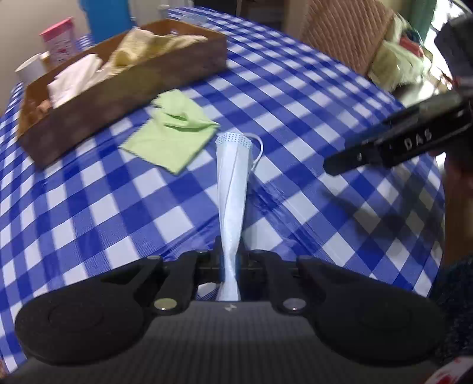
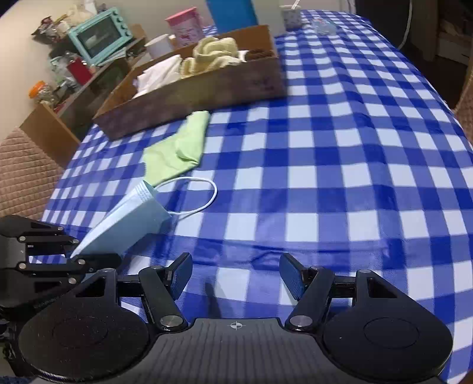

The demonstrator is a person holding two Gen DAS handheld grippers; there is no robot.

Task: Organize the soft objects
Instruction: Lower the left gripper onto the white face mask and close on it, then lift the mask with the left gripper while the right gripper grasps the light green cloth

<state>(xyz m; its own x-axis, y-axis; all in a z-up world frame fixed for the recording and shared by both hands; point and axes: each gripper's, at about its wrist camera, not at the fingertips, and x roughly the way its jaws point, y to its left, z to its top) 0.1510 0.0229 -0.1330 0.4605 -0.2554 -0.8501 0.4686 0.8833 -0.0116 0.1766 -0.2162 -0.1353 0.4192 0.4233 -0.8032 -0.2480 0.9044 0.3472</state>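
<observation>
My left gripper (image 1: 230, 265) is shut on a light blue face mask (image 1: 232, 189), which stretches forward from the jaws over the checkered table; the mask also shows in the right wrist view (image 2: 130, 218), its white ear loop (image 2: 204, 195) lying on the cloth. The left gripper itself appears there at the left edge (image 2: 69, 257). A green cloth (image 1: 174, 133) lies crumpled just before the cardboard box (image 1: 124, 97), also in the right wrist view (image 2: 177, 147). The box (image 2: 207, 88) holds a yellow towel (image 2: 212, 53) and white cloth (image 2: 159, 72). My right gripper (image 2: 235, 274) is open and empty above the table; it enters the left wrist view from the right (image 1: 334, 165).
The blue-and-white checkered tablecloth (image 2: 340, 147) covers the table. A pink container (image 2: 184, 23), white cup (image 2: 158, 44) and blue object stand behind the box. A teal toaster oven (image 2: 97, 35) sits on shelves at left. Brown chairs (image 1: 343, 32) stand beyond the table edges.
</observation>
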